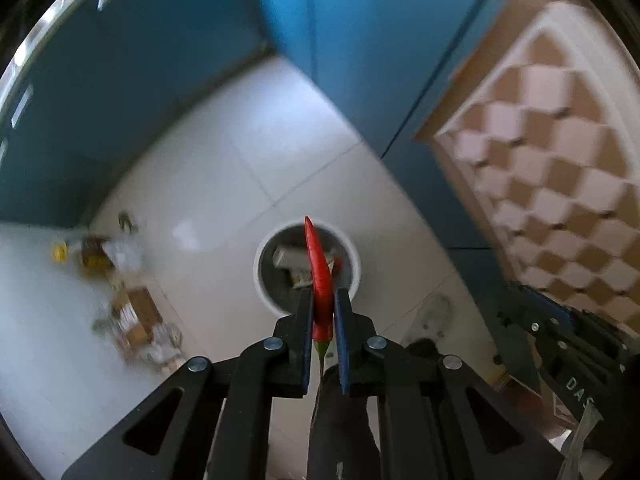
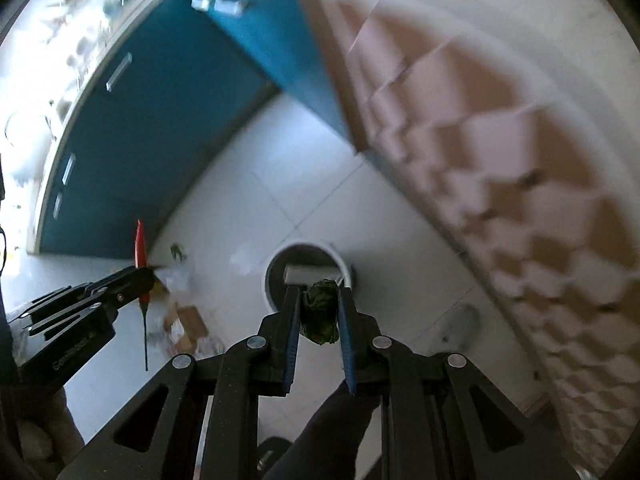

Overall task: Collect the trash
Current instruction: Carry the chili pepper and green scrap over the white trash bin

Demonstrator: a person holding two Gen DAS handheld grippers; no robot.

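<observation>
My left gripper [image 1: 323, 300] is shut on a red chili pepper [image 1: 319, 276], held high above the white round trash bin [image 1: 264, 288] on the floor. The bin holds a white box and scraps. My right gripper [image 2: 319, 300] is shut on a wilted green leaf clump [image 2: 320, 312], also above the bin [image 2: 269, 280]. In the right wrist view the left gripper [image 2: 138, 276] shows at the left with the chili [image 2: 139, 246]. In the left wrist view the right gripper's body [image 1: 560, 332] shows at the right edge.
Loose trash lies on the white tiled floor left of the bin: a cardboard piece [image 1: 134, 314], a small bottle [image 1: 94, 256], a leaf scrap [image 1: 126, 222]. Blue cabinets [image 1: 100, 120] stand behind. A brown and white patterned door [image 1: 560, 180] is to the right.
</observation>
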